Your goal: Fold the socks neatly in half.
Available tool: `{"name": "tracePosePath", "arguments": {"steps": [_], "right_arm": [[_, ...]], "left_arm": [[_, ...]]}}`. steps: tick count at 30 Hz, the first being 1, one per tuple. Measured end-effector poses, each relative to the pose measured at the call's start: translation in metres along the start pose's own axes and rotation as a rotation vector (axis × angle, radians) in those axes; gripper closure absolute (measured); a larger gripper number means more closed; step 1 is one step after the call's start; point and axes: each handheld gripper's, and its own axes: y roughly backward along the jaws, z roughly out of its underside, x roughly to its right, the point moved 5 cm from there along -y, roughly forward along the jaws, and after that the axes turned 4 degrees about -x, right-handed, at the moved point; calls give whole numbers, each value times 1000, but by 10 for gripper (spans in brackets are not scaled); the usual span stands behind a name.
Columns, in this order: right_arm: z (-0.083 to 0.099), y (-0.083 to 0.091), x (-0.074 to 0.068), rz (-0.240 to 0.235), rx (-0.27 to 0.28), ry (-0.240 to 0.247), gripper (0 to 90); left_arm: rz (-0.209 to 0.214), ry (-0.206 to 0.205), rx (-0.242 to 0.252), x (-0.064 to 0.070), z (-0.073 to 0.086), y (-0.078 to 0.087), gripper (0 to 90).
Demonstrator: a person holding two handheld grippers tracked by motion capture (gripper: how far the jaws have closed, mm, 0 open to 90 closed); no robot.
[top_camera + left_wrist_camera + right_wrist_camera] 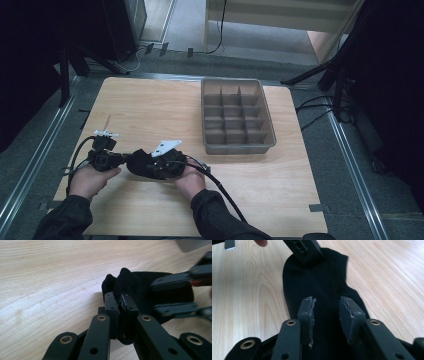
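A black sock (141, 166) lies on the wooden table (150, 105) near its front left. My left gripper (121, 160) is shut on one bunched end of the sock (125, 280), pinching the fabric between its pads (111, 307). My right gripper (145, 161) comes from the opposite side and stands open, its jaws apart over the middle of the sock (324, 280) with fabric lying between the worn pads (308, 312). In the left gripper view the right gripper (175, 295) shows at the right, open. Much of the sock is hidden under both grippers in the high view.
A grey tray (272, 135) divided into several empty compartments stands at the back right of the table. Bare wood lies left, behind and to the right of the hands. A black cable (225, 192) trails from the right gripper toward the front edge.
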Motion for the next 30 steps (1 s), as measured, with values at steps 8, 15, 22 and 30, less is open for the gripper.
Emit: {"name": "tracePosePath", "arguments": {"steps": [8, 15, 22, 30], "right_arm": [[-4, -23, 0, 10, -44, -12, 590], [-1, -32, -1, 34, -53, -11, 584], [-4, -24, 1, 8, -67, -35, 583], [-8, 14, 12, 19, 2, -46, 638]], "left_arm": [[96, 11, 19, 8, -1, 8, 854], [120, -11, 21, 13, -2, 7, 855], [60, -20, 14, 9, 0, 9, 850], [34, -30, 20, 4, 2, 18, 845]]}}
